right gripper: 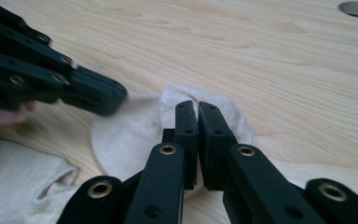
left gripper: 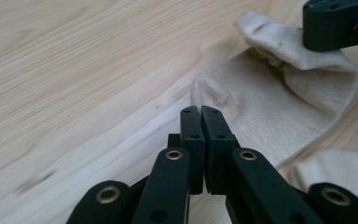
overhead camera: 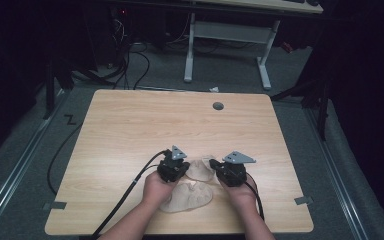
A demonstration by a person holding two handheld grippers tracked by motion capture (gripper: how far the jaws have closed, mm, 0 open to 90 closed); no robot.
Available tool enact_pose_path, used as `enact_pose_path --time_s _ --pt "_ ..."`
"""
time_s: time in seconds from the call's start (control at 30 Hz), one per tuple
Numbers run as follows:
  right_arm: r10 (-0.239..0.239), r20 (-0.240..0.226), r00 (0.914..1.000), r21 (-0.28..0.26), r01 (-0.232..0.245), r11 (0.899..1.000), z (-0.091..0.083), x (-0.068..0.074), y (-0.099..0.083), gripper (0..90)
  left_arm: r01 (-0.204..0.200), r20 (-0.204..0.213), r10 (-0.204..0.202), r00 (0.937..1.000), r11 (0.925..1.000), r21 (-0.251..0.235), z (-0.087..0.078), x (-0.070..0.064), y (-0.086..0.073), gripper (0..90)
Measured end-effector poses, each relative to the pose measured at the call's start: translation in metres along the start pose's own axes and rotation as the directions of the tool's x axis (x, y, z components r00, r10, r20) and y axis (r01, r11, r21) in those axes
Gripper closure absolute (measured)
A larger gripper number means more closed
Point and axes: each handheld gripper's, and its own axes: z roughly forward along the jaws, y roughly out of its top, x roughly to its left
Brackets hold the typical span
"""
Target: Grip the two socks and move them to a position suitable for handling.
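Two closed grippers, left [overhead camera: 179,161] and right [overhead camera: 219,167], meet over beige socks [overhead camera: 192,187] at lower centre, apparently pinching fabric; grip unconfirmed.

tabletop [overhead camera: 130,130]: pale wood grain, smooth, matt | socks [left gripper: 279,98]: beige knit cloth, soft, finely ribbed | tongs [right gripper: 196,116]: black matt plastic, brass-coloured rivets

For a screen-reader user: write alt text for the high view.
Two hands hold black grippers, the left gripper and the right gripper, over beige socks near the front edge of a light wooden table. Cables trail back from both grippers; a dark room with another desk's legs lies beyond.
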Motion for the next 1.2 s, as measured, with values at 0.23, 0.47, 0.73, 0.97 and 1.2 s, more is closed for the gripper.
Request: enact_pose_path --time_s 0.23,0.47,0.73,0.97,1.2 --pt "-0.024 -0.018 0.9995 0.038 0.025 0.999 0.012 0.009 0.0 86.9 0.015 -0.063 -0.018 0.9978 0.999 -0.041 -0.04 0.022 -0.027 88.1" --pt "-0.016 -0.003 0.9999 0.025 0.016 1.0 0.008 0.011 0.002 85.3 0.062 -0.07 -0.067 0.9953 0.9951 -0.077 -0.056 0.038 -0.045 87.8" --pt "-0.102 -0.002 0.9948 0.072 0.102 0.992 0.025 0.027 0.009 83.5 0.052 -0.06 -0.057 0.9966 0.9961 -0.071 -0.054 0.043 -0.052 87.2" --pt "-0.045 0.048 0.9978 0.118 0.039 0.992 0.036 0.012 0.005 66.7 0.052 -0.069 -0.056 0.9961 0.9966 -0.064 -0.053 0.045 -0.057 86.6" --pt "0.005 0.005 1.0 0.156 -0.006 0.988 0.04 0.006 0.0 63.9 0.04 -0.076 -0.045 0.9961 0.997 -0.066 -0.055 0.046 -0.059 86.4"
